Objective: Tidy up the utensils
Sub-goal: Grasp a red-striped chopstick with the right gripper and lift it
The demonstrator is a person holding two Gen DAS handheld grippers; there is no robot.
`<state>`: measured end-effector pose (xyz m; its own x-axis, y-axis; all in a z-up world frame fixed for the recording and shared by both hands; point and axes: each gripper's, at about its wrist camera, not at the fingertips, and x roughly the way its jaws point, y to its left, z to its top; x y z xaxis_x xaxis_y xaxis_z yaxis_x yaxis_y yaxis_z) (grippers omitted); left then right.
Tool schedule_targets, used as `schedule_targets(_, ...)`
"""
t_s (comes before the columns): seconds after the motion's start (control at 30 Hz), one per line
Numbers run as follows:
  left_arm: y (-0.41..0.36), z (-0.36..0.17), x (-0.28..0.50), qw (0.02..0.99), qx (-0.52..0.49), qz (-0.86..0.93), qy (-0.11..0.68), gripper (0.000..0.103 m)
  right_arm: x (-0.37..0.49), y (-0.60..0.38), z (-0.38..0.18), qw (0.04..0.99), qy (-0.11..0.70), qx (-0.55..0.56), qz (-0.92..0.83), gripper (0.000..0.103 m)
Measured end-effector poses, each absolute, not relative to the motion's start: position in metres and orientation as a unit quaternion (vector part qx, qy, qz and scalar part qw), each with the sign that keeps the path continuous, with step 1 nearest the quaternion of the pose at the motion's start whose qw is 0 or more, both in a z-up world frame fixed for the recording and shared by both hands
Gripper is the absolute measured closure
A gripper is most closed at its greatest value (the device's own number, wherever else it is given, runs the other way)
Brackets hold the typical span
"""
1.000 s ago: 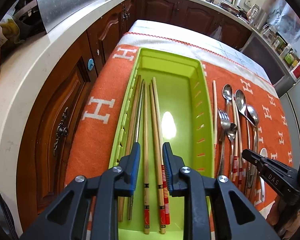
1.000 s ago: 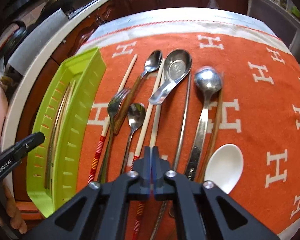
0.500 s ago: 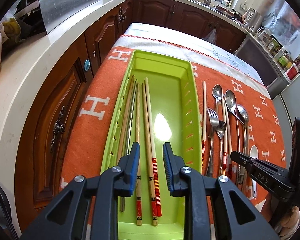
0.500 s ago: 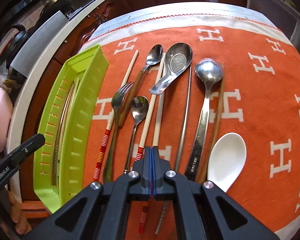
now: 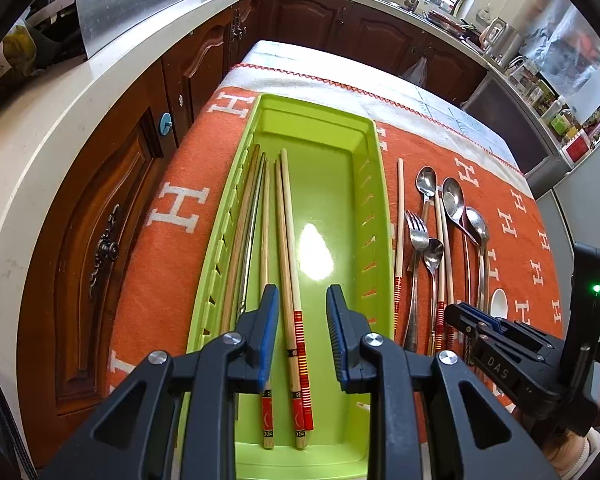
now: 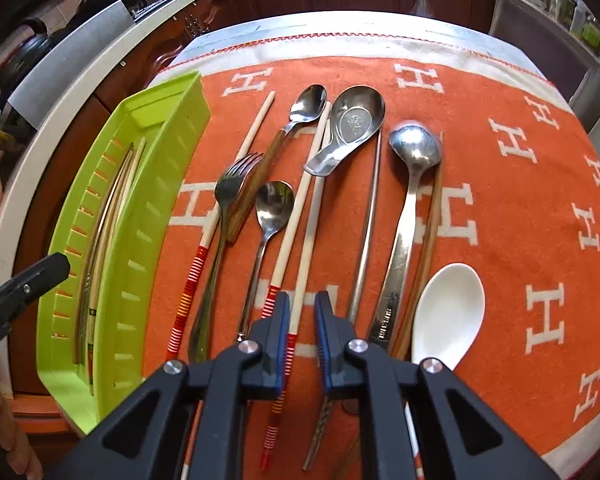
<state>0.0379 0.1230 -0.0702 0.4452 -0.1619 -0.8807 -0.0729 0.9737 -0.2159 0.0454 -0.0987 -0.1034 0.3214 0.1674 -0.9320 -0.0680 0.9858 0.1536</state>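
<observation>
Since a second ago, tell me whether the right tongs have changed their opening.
Yes. The right tongs, shut a second ago, are opening over the orange cloth, with a red-striped chopstick between the pads, apparently not pressed.

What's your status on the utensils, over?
Left gripper open over green tray, chopsticks inside. Right gripper opening around a red-banded chopstick on the cloth. Spoons, fork crowd alongside.
</observation>
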Motion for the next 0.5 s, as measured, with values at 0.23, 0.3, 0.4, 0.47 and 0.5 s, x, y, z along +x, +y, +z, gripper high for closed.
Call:
schedule_targets(0.23,0.121,-0.07,0.037,0.841,-0.116,-0.029,0.527,0.066,0.038,-0.076,-0.105,0.835,0.548,-0.021,0.045,0.089)
schedule_targets(0.3,0.119,-0.069,0.036,0.842,-0.117,-0.029,0.525,0.065,0.037,-0.078,-0.105,0.837,0.546,-0.018,0.043,0.09)
schedule_targets(0.4,0.118,-0.069,0.034,0.843,-0.116,-0.028,0.525,0.065,0.035,-0.086,-0.104,0.838,0.545,-0.001,0.039,0.097)
schedule_targets(0.47,0.118,-0.068,0.034,0.843,-0.116,-0.027,0.525,0.065,0.036,-0.095,-0.104,0.837,0.546,0.026,0.039,0.098)
schedule_targets(0.5,0.118,-0.067,0.033,0.843,-0.116,-0.027,0.524,0.065,0.036,-0.099,-0.103,0.836,0.546,0.04,0.04,0.098)
